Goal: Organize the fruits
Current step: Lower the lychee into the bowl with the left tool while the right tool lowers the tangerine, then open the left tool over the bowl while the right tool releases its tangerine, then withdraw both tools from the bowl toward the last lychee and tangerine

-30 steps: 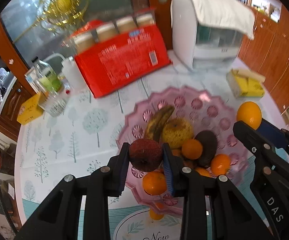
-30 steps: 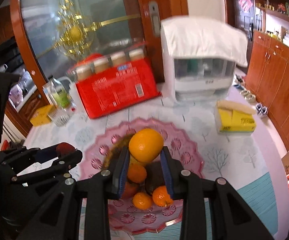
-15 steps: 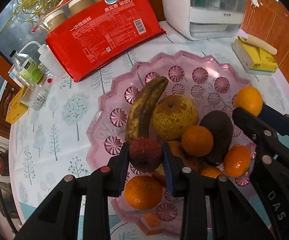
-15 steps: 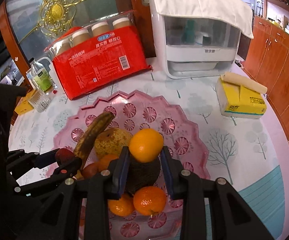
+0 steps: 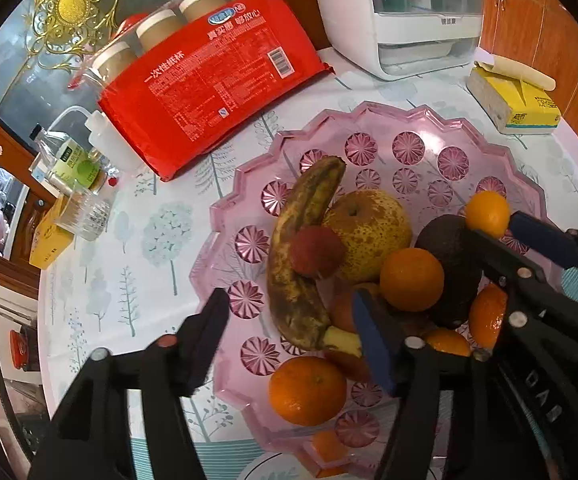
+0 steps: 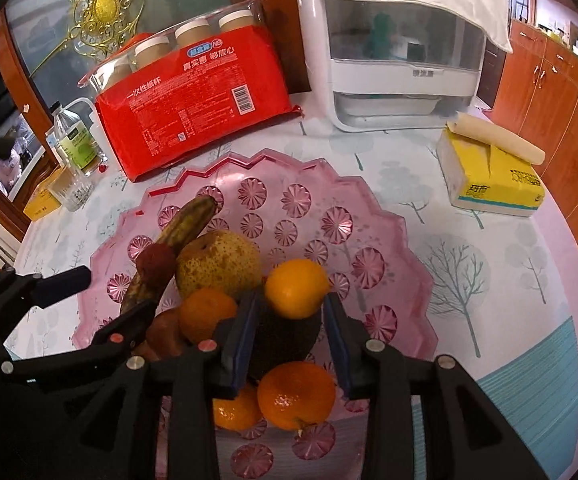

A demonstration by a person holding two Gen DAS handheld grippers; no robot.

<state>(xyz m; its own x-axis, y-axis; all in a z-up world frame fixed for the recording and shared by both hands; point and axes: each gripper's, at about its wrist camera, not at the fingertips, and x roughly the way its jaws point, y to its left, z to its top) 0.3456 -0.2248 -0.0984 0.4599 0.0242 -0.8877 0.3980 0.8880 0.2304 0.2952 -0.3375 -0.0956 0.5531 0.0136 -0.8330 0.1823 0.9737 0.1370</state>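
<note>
We see the lychee lying on the banana in the pink tray, beyond our left gripper, whose fingers stand wide apart and hold nothing. Our right gripper stands over the tray's near side, and we cannot tell whether its pads press the orange atop the avocado. Only the right view shows the yellow tissue box whole, right of the tray.
</note>
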